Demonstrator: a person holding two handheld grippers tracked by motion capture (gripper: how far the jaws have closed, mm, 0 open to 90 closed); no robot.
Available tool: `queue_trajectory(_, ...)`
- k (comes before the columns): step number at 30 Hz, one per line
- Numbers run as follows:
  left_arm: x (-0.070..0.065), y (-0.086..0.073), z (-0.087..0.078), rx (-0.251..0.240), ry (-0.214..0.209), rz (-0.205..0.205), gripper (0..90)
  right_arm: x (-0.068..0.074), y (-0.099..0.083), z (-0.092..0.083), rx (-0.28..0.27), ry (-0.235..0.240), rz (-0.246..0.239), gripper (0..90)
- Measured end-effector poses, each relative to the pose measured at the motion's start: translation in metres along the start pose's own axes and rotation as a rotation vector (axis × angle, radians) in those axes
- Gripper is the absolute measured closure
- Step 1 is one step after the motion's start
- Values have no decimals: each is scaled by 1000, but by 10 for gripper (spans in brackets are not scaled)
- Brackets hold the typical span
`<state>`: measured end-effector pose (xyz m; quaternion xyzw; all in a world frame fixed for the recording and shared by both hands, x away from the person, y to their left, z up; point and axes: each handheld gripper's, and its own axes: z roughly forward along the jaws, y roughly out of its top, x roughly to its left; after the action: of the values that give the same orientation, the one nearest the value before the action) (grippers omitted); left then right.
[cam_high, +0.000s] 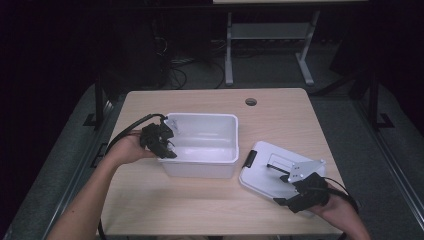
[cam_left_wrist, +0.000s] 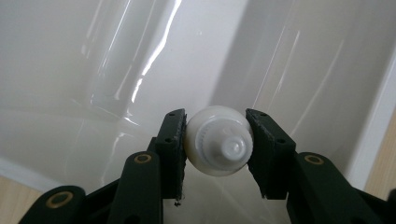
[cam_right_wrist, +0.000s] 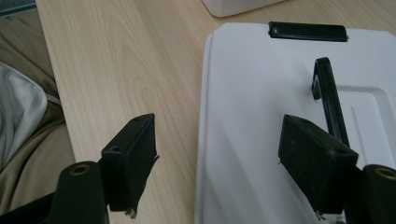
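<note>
Left tool (cam_high: 159, 141): I hold it at the left wall of the white bin (cam_high: 200, 165), pointing in over the rim. Its jaws are clamped on a small white bottle (cam_left_wrist: 218, 147), one pad on each side of the round body.
Bottle: seen cap-end toward the camera in the left gripper view, ribbed collar and cap facing me, squarely between the pads. It sits over the bin's interior and looks clear of the floor; I cannot confirm this.
Reason for grip: gripping across the round body keeps the bottle centred, so I judge it will drop straight once the pads part.
Bin: open-topped and upright at the middle of the tabletop (cam_high: 150, 200). Its glossy inner walls show beyond the bottle in the left gripper view.
Lid (cam_high: 265, 172): lies flat on the tabletop just to the right of the bin, near but apart from it, black latch (cam_right_wrist: 308, 31) at its edge and black handle (cam_right_wrist: 327, 88) on top. Placed there, it leaves the bin mouth free.
Right tool (cam_high: 300, 192): jaws spread wide with nothing between them. It hangs low over the lid's near part, one jaw above the wood, the other above the white plastic. I judge it is parked here, ready for the lid.
</note>
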<state>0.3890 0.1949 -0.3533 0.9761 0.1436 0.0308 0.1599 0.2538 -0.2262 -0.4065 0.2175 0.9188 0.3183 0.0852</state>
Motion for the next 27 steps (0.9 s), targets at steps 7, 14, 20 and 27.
queue_trajectory(7,-1,0,-3,-16,4,-3,645,0,1,-1,-4,0,4,270)
queue_trajectory(14,0,2,-5,-10,10,2,649,0,2,-1,-7,-2,-3,269)
queue_trajectory(20,-1,4,-5,-6,9,8,649,1,1,-1,-7,-5,-4,269)
queue_trajectory(27,-1,5,-7,-8,11,5,649,0,0,-1,-13,-2,13,269)
